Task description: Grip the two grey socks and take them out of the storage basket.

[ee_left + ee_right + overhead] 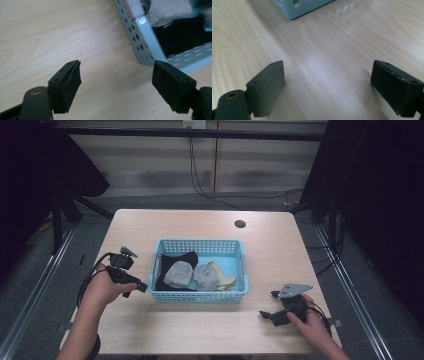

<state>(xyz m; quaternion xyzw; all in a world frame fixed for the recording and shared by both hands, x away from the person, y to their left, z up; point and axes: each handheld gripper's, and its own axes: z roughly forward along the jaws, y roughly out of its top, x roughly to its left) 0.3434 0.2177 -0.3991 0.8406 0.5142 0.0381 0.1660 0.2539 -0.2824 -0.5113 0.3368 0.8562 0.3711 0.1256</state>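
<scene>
A light blue mesh basket [200, 296] sits mid-table holding a black cloth [175, 262], two grey socks [179, 274] [206, 276] and a pale yellow sock [226, 281]. My left gripper [135, 291] is held just left of the basket, open and empty. In the left gripper view its jaws [117, 67] stand wide apart above bare wood, with the basket's corner [145, 37], the black cloth [180, 35] and a grey sock [167, 10] beyond. My right gripper [267, 304] rests near the front right of the table, open with nothing between its jaws [327, 67]; a basket corner [299, 7] lies ahead.
The light wooden table [150, 230] has a round cable hole [240, 224] at the back right. Black cables [200, 180] hang behind the table, and dark curtains flank both sides. Bare wood lies in front of the basket between both hands.
</scene>
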